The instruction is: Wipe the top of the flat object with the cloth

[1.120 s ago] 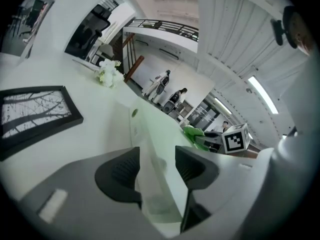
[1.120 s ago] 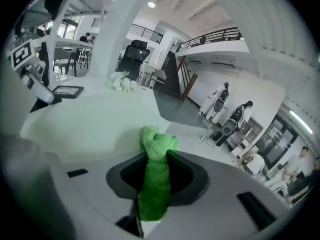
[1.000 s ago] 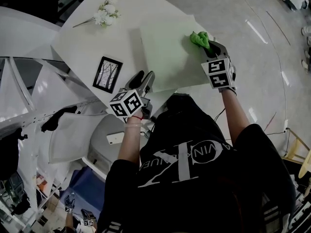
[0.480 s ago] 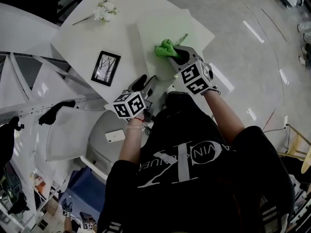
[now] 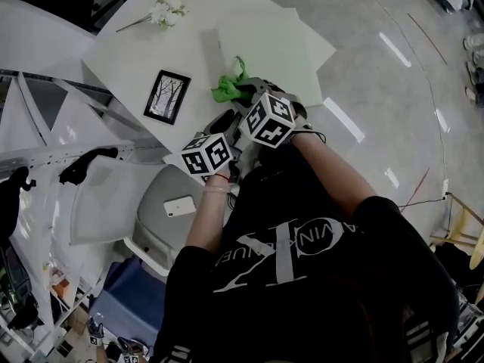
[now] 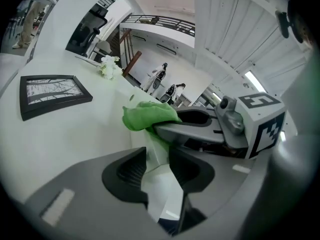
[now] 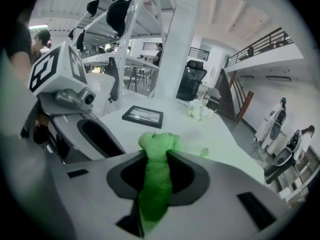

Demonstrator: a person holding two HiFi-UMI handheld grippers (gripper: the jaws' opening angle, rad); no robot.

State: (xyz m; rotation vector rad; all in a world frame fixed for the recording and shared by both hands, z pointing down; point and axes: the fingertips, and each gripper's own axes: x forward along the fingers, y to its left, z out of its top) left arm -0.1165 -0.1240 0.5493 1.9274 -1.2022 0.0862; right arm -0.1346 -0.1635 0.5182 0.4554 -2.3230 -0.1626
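The flat object is a pale green board (image 5: 268,40) lying on the white table (image 5: 136,59). My right gripper (image 5: 246,93) is shut on a bright green cloth (image 5: 225,89), which hangs bunched between its jaws (image 7: 158,166) at the board's near left corner. The cloth (image 6: 147,115) and the right gripper (image 6: 167,127) also show just ahead of my left gripper (image 6: 157,166). That left gripper (image 5: 225,123) sits at the table's near edge. Its jaws are closing, and only pale surface shows through the gap between them.
A black picture frame (image 5: 167,97) lies left of the cloth, with white flowers (image 5: 168,10) at the far corner. A grey chair (image 5: 162,218) carrying a white phone (image 5: 180,206) stands below the table edge. White shelving rises at the left.
My right gripper has swept the cloth from the board's far right side to its near left, ending next to the left gripper. The left gripper has stayed at the table edge.
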